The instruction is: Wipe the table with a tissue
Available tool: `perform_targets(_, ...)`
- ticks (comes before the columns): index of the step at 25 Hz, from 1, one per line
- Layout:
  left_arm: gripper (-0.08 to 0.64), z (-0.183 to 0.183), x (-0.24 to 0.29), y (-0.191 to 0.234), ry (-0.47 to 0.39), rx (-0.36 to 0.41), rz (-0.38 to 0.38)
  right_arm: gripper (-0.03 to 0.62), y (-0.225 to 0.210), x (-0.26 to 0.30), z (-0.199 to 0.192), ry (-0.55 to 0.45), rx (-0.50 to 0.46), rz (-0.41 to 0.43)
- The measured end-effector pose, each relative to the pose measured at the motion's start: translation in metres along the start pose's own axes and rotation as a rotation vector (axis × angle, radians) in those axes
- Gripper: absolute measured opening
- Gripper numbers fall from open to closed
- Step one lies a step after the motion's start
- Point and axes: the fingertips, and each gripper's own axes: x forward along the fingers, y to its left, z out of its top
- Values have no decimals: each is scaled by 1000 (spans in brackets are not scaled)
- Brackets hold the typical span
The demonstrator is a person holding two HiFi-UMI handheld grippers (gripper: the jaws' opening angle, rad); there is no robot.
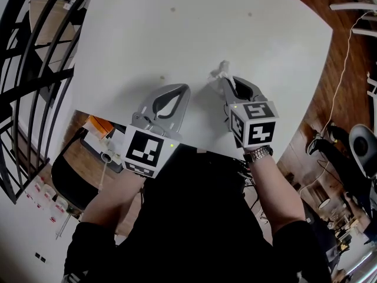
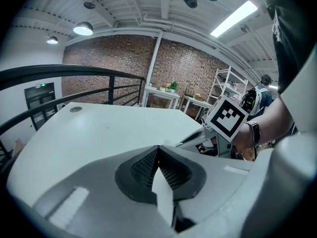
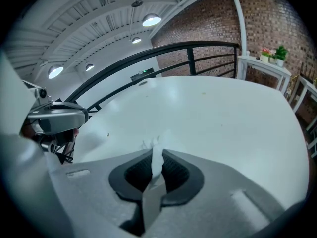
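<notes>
The white table fills the upper head view. A crumpled white tissue rests on it near the front edge, pinched in my right gripper, which is shut on it. In the right gripper view the tissue sticks up out of the closed tips of that gripper, over the table. My left gripper lies just left of it over the table, shut, with nothing seen sticking out past its tips. The right gripper's marker cube shows to the right in the left gripper view.
A black railing runs along the table's left side. Below the front edge are a dark chair and an open box. Two small spots mark the far tabletop. Wooden floor with a cable lies right.
</notes>
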Motion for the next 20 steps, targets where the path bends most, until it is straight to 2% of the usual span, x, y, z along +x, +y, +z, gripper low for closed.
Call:
perform_targets(10, 16, 6, -10, -42, -29, 18, 37, 17, -4, -37, -18, -37, -25, 30)
perform_targets(20, 15, 6, -38, -88, -65, 23, 136, 17, -4, -82, -32, -95, -73, 81)
